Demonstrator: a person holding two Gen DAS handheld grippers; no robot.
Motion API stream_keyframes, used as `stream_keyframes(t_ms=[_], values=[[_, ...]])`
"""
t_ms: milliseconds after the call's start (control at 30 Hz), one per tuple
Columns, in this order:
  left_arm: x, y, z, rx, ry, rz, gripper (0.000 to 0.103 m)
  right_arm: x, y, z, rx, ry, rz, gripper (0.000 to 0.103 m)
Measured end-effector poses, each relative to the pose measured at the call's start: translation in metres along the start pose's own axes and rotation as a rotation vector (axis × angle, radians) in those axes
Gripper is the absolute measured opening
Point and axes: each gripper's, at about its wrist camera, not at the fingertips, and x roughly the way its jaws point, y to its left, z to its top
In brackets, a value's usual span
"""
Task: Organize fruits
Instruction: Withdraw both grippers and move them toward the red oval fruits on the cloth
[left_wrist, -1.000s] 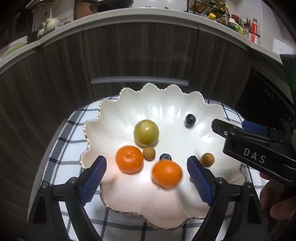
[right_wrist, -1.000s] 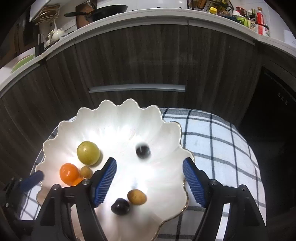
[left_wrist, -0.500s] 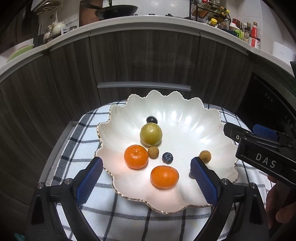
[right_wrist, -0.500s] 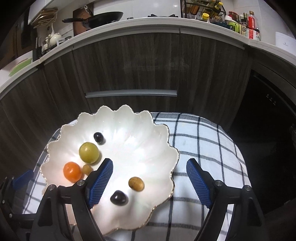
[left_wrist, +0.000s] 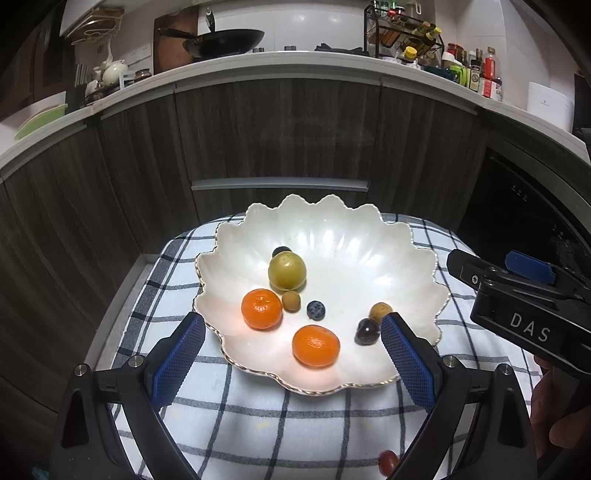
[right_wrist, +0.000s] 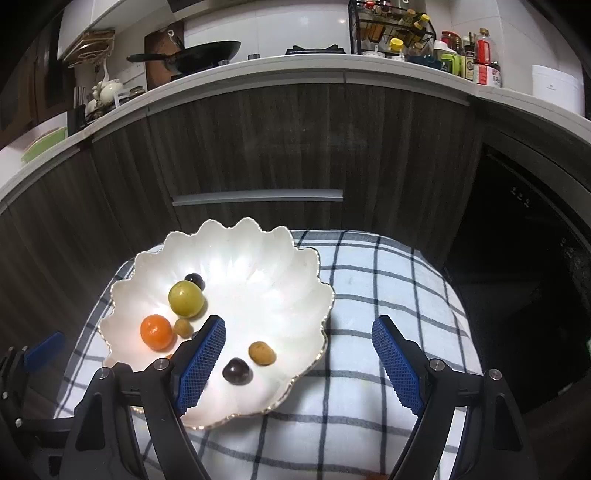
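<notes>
A white scalloped bowl (left_wrist: 343, 240) (right_wrist: 258, 266) with a gold rim holds a green round fruit (left_wrist: 287, 272) (right_wrist: 186, 298), two oranges (left_wrist: 261, 308) (left_wrist: 316, 345), two small brown fruits (left_wrist: 291, 301) (left_wrist: 380, 311), a blueberry (left_wrist: 316, 309) and a dark grape (left_wrist: 367, 331) (right_wrist: 236, 371). Another dark berry (left_wrist: 281, 251) rests behind the green fruit. My left gripper (left_wrist: 291, 325) hovers open over the bowl's near rim, holding nothing. My right gripper (right_wrist: 299, 325) (left_wrist: 491, 262) is open and empty over the bowl's right edge.
The bowl stands on a checked cloth (left_wrist: 258, 413) over a small table. A small red fruit (left_wrist: 388, 461) lies on the cloth near the front. Dark cabinets with a drawer handle (left_wrist: 279, 183) stand behind, a dark oven (right_wrist: 517, 240) to the right. A hand (left_wrist: 561, 435) holds the right gripper.
Both grippers have drawn back and up from the bowl, and their jaws have widened slightly. The dark berry has rolled from the bowl's right side to behind the green fruit.
</notes>
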Motion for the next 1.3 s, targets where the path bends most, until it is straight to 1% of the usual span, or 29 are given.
stream_keyframes(t_ms=[267, 633, 867, 1033, 1300], values=[[-0.016, -0.012, -0.005, 0.02, -0.008, -0.012, 0.097, -0.02, -0.01, -0.007, 0.004, -0.023, -0.01, 0.082], [-0.035, -0.036, -0.019, 0.047, -0.024, -0.033, 0.097, -0.043, -0.032, -0.025, 0.022, -0.033, -0.029, 0.082], [-0.043, -0.052, -0.034, 0.084, -0.027, -0.046, 0.097, -0.058, -0.048, -0.045, 0.012, -0.033, -0.054, 0.082], [-0.047, -0.06, -0.048, 0.09, -0.025, -0.065, 0.097, -0.062, -0.055, -0.059, 0.006, -0.027, -0.066, 0.082], [-0.046, -0.065, -0.063, 0.101, -0.019, -0.045, 0.097, -0.067, -0.062, -0.08, -0.006, -0.036, -0.085, 0.083]])
